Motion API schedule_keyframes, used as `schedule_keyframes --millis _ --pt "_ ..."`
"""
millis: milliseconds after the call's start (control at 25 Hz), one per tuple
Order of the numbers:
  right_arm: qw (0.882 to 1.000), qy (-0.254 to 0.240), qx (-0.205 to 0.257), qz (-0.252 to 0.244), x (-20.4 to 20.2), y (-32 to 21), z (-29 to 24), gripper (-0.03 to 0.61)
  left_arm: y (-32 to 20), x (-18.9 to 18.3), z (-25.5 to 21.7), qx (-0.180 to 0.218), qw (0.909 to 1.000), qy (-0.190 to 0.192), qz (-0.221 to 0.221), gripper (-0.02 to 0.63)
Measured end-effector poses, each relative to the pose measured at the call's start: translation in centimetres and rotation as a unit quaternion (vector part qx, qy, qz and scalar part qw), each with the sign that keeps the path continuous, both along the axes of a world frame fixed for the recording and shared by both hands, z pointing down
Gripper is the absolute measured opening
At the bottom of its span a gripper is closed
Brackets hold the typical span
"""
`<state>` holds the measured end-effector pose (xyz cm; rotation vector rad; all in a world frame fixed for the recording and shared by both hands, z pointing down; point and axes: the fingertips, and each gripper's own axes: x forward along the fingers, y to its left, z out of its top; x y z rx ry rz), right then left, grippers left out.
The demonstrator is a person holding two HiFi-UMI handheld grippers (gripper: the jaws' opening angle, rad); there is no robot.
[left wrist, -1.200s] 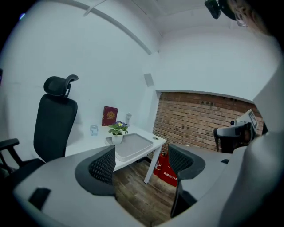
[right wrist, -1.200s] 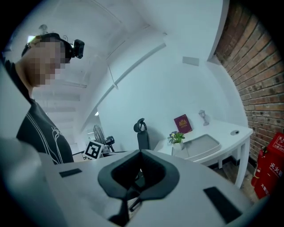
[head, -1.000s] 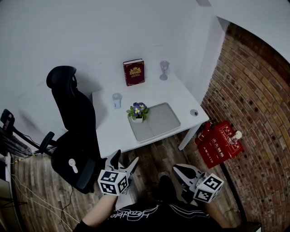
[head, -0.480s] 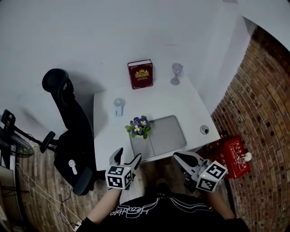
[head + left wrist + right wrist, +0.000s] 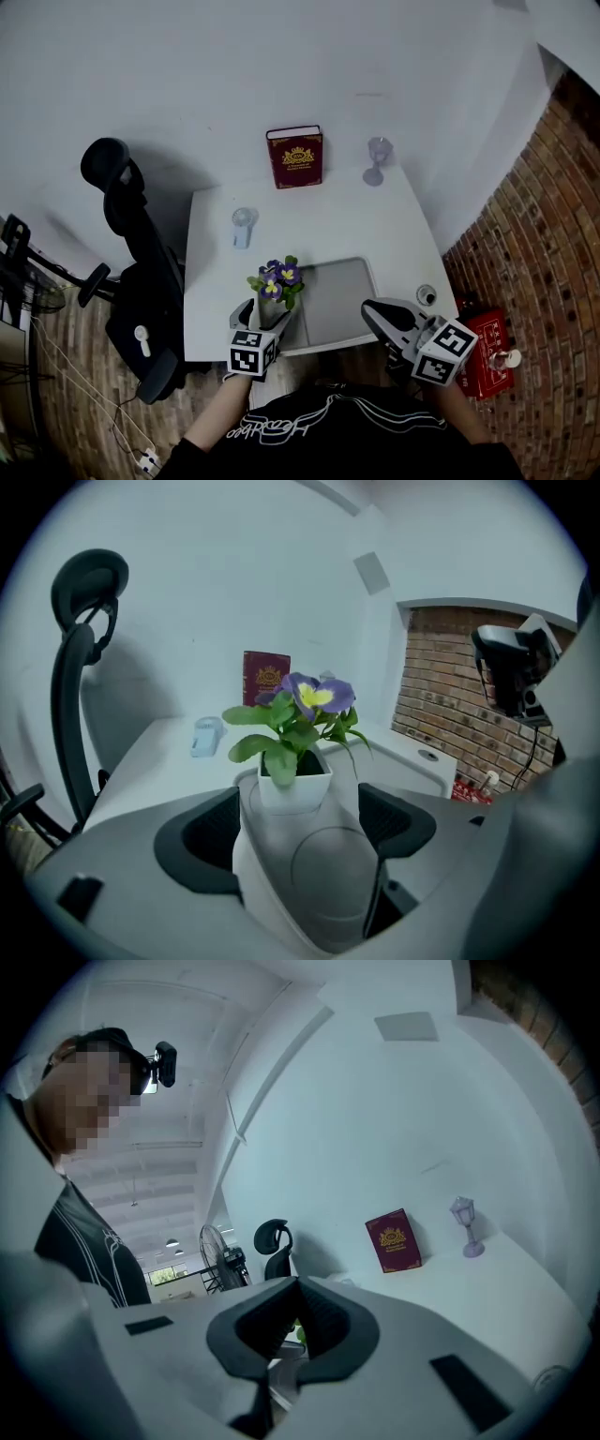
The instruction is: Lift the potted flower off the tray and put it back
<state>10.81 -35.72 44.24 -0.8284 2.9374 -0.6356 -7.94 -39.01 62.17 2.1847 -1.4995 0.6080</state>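
While its jaws are opening wide, the left claw (image 5: pixel 265 317) is held low over the bench (image 5: pixel 211 281). The potted flower (image 5: pixel 293 761) is seen just ahead of its gap, untouched, on the tray (image 5: pixel 342 295) corner nearest that claw. The right claw (image 5: pixel 373 314) is clenched on nothing, with the tray ahead to its left.

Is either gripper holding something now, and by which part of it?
Nothing. On the left gripper the jaws are opening around the white square pot of purple flowers, not pressing it. The right gripper is shut and empty.
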Motion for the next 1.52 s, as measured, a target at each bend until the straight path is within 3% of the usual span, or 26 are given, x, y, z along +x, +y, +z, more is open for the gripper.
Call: schedule_keyframes --millis 440,680,1160,1520 --pt "1.0 0.008 -0.01 -0.025 0.3 -2.9 1.3 0.0 -3.5 0.7 1.6 0.003 0.9998 -0.018 0.0 0.383" --pt "0.999 0.011 -0.021 -0.024 0.8 -3.4 2.2 0.0 -3.8 0.8 2.0 -0.008 0.9999 0.01 0.004 0.38" --pt "0.999 0.009 -0.024 -0.03 -0.3 -2.6 2.1 0.0 -4.0 0.6 1.6 0.001 0.9999 -0.009 0.011 0.348" --pt "1.0 0.005 -0.024 -0.013 -1.7 -0.8 1.3 0.0 -2.8 0.4 -1.2 0.021 0.9988 0.036 0.027 0.347"
